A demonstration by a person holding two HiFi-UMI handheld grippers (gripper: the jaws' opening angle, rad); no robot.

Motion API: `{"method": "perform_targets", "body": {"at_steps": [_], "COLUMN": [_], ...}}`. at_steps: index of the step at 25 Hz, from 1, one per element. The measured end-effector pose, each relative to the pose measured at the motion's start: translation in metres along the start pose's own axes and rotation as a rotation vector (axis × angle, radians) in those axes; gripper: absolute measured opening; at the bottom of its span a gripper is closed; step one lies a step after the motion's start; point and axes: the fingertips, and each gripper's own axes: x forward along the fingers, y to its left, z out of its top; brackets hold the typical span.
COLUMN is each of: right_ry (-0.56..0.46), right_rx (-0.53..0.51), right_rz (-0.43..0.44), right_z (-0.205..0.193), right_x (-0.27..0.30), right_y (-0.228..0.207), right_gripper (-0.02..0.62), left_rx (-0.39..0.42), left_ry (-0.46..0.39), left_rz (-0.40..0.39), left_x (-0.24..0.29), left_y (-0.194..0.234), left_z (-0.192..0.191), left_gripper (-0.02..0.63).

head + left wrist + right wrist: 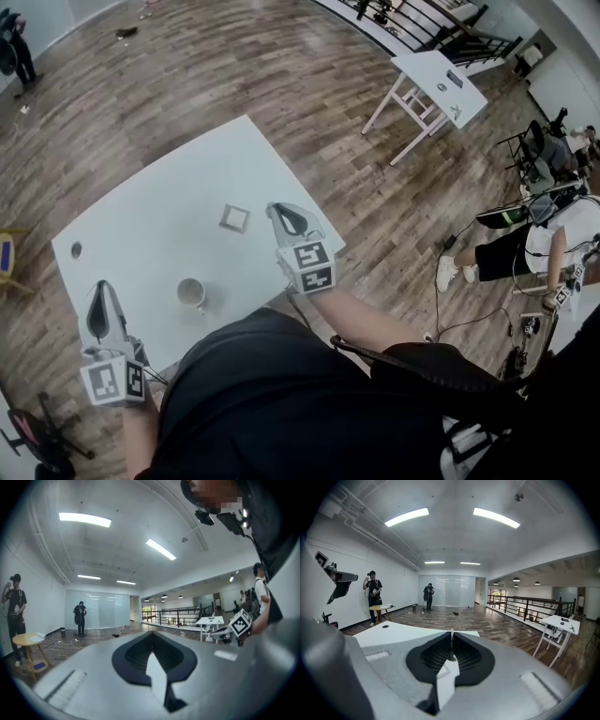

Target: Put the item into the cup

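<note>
The right gripper [451, 644] has its jaws closed together, with nothing held between them. Beyond the tips lies the white bench [408, 632], which bears a dark spot [385, 626]. A person [372, 590] stands at the left wall, and a second person [428, 596] stands at the far glass wall.

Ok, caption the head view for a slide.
Cup and square item on white table; right tongs shut near the item, left tongs shut at near edge.

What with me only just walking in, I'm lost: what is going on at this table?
A person stands at a white table with a two-jaw gripper in each hand. The right gripper, jaws together and empty, is just beside a small square item lying flat on the table. The left gripper, also shut and empty, is at the near left edge. The cup stands upright, apart from the item, which is not yet in it.
</note>
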Motion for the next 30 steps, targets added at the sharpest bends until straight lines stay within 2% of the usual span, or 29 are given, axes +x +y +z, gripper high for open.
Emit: {"method": "perform_targets", "body": {"at_steps": [7,16,23,30], "right_ry": [0.010,-0.008,-0.023,-0.026], "right_rx": [0.003,-0.022,-0.076,-0.087], "right_rz": [0.010,0.092,0.159,0.223], "right_z": [0.003,0.011,0.018,0.019], "right_x": [0.000,0.002,0.005,0.010], "right_y": [-0.002,0.011,0.033,0.055], "right_gripper": [0.018,0.018,0.018,0.018], "left_rx": [0.006,0.017,0.011,0.015], "left_ry": [0.003,0.013,0.026,0.029], "left_rz": [0.010,0.072,0.119,0.166], "left_x": [0.002,-0.016,-0.033,-0.047], "left_y": [0.000,-0.004,0.000,0.006], "left_z": [0.001,0.005,0.000,0.002], "left_gripper": [0.002,0.001,0.002,0.002]}}
